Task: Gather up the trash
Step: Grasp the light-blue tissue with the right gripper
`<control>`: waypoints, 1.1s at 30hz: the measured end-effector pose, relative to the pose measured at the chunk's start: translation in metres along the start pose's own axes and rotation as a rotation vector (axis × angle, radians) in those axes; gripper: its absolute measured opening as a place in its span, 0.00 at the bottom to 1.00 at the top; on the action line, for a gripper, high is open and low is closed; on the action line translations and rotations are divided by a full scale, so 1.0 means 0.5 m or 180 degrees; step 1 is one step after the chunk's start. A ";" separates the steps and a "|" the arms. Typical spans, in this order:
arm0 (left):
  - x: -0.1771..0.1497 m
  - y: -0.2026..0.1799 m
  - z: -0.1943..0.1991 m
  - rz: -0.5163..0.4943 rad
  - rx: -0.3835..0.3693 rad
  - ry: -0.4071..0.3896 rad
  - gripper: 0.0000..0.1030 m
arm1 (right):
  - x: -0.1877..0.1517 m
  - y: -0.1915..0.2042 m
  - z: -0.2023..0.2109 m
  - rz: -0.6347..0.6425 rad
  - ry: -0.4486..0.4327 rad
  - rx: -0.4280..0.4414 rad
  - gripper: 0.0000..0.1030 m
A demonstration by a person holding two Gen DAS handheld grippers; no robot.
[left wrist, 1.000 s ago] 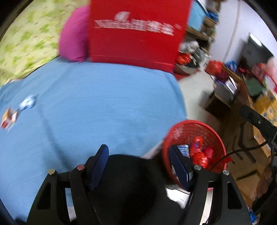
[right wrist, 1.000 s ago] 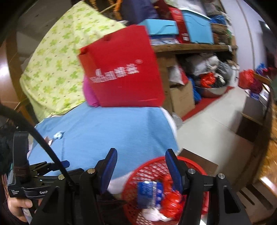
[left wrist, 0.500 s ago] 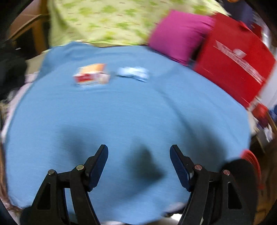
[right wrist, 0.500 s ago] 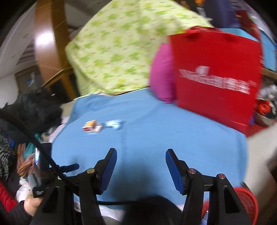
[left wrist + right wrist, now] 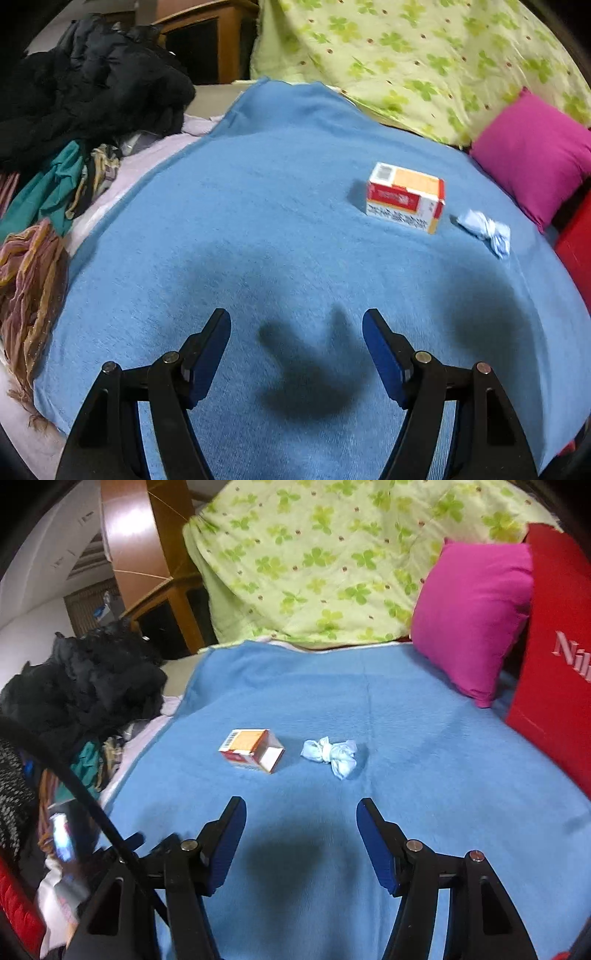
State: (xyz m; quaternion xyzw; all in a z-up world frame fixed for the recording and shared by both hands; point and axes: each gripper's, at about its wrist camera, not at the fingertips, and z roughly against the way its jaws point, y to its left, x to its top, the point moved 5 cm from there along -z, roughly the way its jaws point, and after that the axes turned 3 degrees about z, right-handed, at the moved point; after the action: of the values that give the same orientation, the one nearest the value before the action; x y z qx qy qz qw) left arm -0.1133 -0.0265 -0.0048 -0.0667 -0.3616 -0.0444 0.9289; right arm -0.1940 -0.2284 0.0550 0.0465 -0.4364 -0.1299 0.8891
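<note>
Both grippers are spread apart with nothing between the blue pads. The left gripper hangs over a bare stretch of the blue blanket, its own shadow thrown on the fabric right under it. The right gripper is the same story; its jaws have just been opening a bit, and nothing sits in the gap. Out ahead of both lie the two bits of trash on the blanket: a small red, white and orange carton on its side, and just beside it, not touching, a crumpled pale-blue tissue wad. From the left wrist view the carton is up and to the right of the gripper, with the tissue wad further right still — both well clear of the fingertips. Past them a magenta pillow leans against a red bag with white lettering, and a green clover-print quilt is bunched up behind. Off the left edge of the blanket there's a heap of black clothing plus some teal and striped cloth. In the right wrist view, the lower left is blurry — can't make out what's there.
</note>
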 end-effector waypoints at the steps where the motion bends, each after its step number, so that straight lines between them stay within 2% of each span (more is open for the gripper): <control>1: 0.001 -0.002 -0.002 0.0007 -0.0003 0.0001 0.72 | 0.008 -0.009 -0.023 -0.0046 0.0041 -0.0022 0.64; 6: -0.006 -0.015 -0.021 0.0007 -0.0072 0.0140 0.72 | 0.045 -0.043 -0.121 -0.0213 0.0215 -0.0123 0.64; 11: 0.000 -0.021 -0.016 0.0040 -0.0128 0.0131 0.72 | 0.073 -0.050 -0.217 -0.0209 0.0358 -0.0210 0.64; 18: 0.000 -0.027 -0.028 0.0074 -0.0178 0.0199 0.72 | 0.083 -0.063 -0.325 -0.0246 0.0541 -0.0321 0.64; 21: 0.000 -0.030 -0.027 0.0045 -0.0156 0.0175 0.72 | 0.070 -0.060 -0.359 -0.0120 0.0644 -0.0339 0.64; 22: 0.001 -0.029 -0.027 0.0040 -0.0143 0.0162 0.72 | 0.069 -0.056 -0.359 -0.0016 0.0625 -0.0368 0.63; 25: 0.002 -0.031 -0.024 0.0041 -0.0126 0.0121 0.72 | 0.069 -0.044 -0.352 0.0156 0.0654 -0.0336 0.42; 26: 0.001 -0.032 -0.023 0.0032 -0.0122 0.0112 0.72 | 0.070 -0.038 -0.346 0.0207 0.0656 -0.0326 0.25; 33: -0.006 -0.038 -0.021 -0.0060 -0.0037 0.0077 0.72 | 0.034 -0.023 -0.269 0.0407 0.0552 -0.0324 0.25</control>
State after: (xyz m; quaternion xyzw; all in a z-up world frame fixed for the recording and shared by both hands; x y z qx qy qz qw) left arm -0.1108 -0.0470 -0.0128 -0.0681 -0.3506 -0.0561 0.9323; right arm -0.0800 -0.2482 -0.0169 -0.0155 -0.3527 -0.0903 0.9312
